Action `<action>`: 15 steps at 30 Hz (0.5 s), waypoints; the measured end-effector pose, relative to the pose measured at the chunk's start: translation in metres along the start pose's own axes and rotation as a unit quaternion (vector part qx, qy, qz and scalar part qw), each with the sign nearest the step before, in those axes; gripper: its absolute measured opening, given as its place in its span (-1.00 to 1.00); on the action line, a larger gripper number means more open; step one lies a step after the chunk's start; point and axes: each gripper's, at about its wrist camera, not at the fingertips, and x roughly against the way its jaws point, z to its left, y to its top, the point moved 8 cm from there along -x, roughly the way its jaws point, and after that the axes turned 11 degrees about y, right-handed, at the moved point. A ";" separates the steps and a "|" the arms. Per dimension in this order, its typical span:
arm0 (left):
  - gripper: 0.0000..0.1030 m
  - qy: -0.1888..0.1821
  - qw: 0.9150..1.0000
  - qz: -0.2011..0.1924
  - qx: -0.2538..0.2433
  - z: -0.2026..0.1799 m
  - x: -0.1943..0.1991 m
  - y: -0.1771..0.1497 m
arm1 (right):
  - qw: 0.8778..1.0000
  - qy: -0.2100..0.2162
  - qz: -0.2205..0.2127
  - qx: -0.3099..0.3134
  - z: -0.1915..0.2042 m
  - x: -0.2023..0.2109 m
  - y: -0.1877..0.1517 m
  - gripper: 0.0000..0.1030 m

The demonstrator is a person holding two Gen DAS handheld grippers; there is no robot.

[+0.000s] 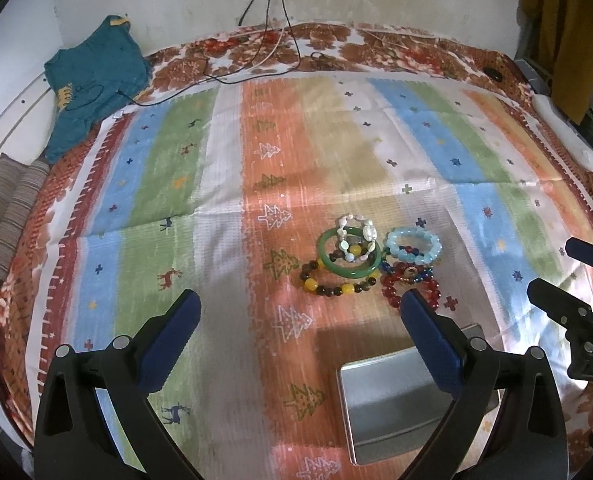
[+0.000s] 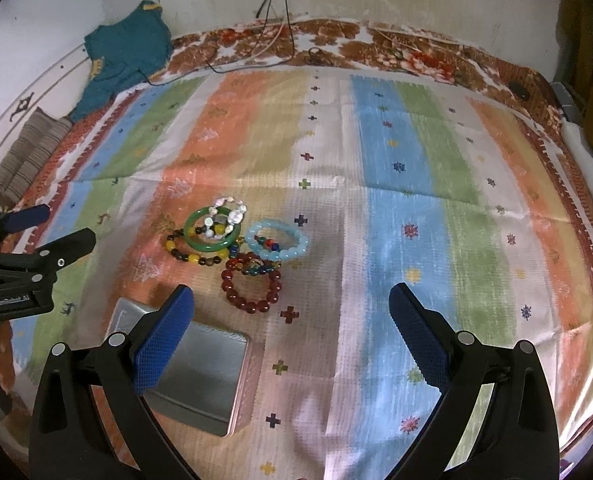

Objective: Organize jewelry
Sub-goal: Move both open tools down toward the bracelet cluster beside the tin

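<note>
On the striped, pastel-coloured woven cloth (image 2: 396, 208) that covers the bed, a small heap of bracelets lies near the middle, a little toward the near edge. It is made up of a smooth green jade-like bangle (image 2: 212, 232), a white pearly beaded bracelet (image 2: 228, 212) lying across it, a yellow-and-brown beaded bracelet (image 2: 194, 252) partly beneath it, a pale blue translucent beaded bracelet (image 2: 276, 242) just to its right, and a dark red beaded bracelet (image 2: 251, 284) nearest the near edge, with a multicoloured beaded strand between the red and blue ones. A shallow square silver metal tin (image 2: 200, 376) sits close to the near edge, just in front of the heap and apart from it; it appears empty, though the grippers' fingers hide part of it in both views. The right gripper (image 2: 292, 336) hovers with its blue-padded fingers spread wide and nothing between them, the red bracelet lying directly ahead and slightly left of its centre line. The left gripper (image 1: 300, 334) is likewise spread wide and empty, with the heap ahead and to its right. The right gripper looks the nearer and better aligned of the two, so the red bracelet, lying flat and only touching the strand behind it, seems the natural first pick to carry back to the tin.
</note>
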 end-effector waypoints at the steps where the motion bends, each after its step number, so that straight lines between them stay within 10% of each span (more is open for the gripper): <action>1: 0.89 0.000 1.000 0.001 0.000 -0.001 -0.002 0.001 | 1.000 -0.001 0.003 -0.001 -0.001 -0.003 0.001 0.91; 15: 0.89 -0.007 1.000 0.018 -0.014 -0.021 -0.033 0.020 | 0.999 -0.014 0.037 -0.013 -0.014 -0.039 0.010 0.91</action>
